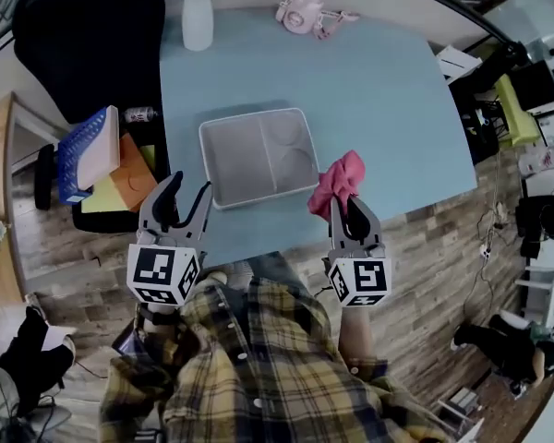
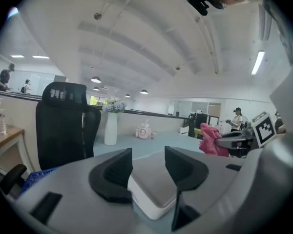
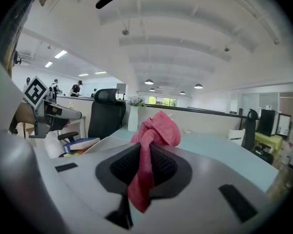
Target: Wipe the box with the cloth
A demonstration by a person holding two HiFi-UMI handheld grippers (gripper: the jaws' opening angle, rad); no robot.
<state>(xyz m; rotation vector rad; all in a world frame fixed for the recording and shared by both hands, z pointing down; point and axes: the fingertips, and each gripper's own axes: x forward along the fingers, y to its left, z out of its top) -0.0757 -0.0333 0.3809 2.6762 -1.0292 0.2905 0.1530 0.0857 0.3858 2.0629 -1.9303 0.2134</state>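
Box point(image 1: 235, 160): shallow, white rim, grey inside, near table's point(image 1: 379, 90) front edge
Cloth point(image 1: 337, 181): pink, bunched, pinched by right gripper point(image 1: 347, 205)
Left gripper point(image 1: 188, 188): jaws apart, by box's corner

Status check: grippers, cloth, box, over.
Right gripper shut on pink cloth. Left gripper open, at near corner of box. Box empty, nothing blocking it.

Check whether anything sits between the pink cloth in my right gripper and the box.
Nothing visible does. The right gripper holds the cloth just to the right of the box, with only table surface between them.
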